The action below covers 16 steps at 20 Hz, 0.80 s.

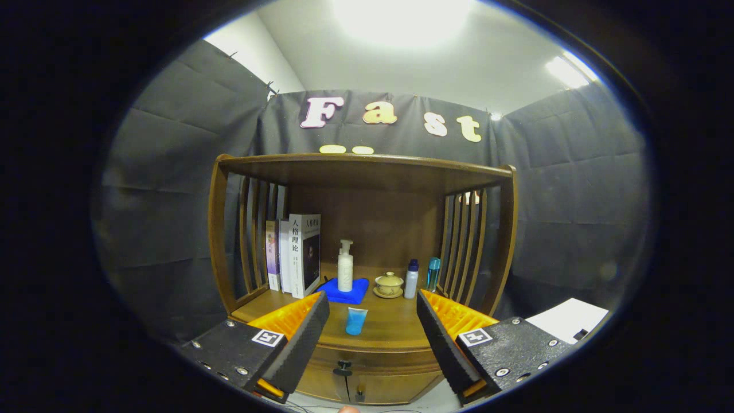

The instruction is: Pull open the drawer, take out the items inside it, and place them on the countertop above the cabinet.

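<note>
A wooden cabinet with a countertop (390,330) stands ahead of me, under a slatted shelf frame. Its drawer (373,361) sits just below the countertop's front edge and looks closed, with a small dark knob (343,365) on its front. My gripper (373,321) is open, its two fingers spread wide and some way short of the cabinet, nothing between them. A small blue cup (356,320) stands on the countertop near the front, seen between the fingers. The drawer's inside is hidden.
Further back on the countertop are upright books (295,255), a white pump bottle (344,267) on a blue cloth (344,291), a lidded tea bowl (389,284), a white bottle (411,279) and a blue bottle (433,273). A white sheet (567,318) lies to the right.
</note>
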Each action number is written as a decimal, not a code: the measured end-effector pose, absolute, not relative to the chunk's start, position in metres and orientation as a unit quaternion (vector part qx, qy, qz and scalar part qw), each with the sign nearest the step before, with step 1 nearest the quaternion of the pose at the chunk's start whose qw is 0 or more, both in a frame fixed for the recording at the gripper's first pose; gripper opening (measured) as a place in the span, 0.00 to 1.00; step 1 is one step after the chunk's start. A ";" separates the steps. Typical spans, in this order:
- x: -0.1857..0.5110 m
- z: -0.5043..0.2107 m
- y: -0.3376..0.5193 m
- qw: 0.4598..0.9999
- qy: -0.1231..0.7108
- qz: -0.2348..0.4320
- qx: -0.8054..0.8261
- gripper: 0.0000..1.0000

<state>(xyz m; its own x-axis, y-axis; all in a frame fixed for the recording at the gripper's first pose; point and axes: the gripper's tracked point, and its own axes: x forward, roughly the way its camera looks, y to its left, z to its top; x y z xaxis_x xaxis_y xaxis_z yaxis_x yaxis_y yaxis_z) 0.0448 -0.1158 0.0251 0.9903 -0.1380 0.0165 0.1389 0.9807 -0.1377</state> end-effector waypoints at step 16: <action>0.039 0.008 -0.076 0.997 -0.007 -0.044 -0.056 0.95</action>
<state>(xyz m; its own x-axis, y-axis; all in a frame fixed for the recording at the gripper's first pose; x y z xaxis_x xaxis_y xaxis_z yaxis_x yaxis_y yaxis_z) 0.0388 -0.0759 0.0083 0.9961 -0.0867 0.0181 0.0882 0.9898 -0.1118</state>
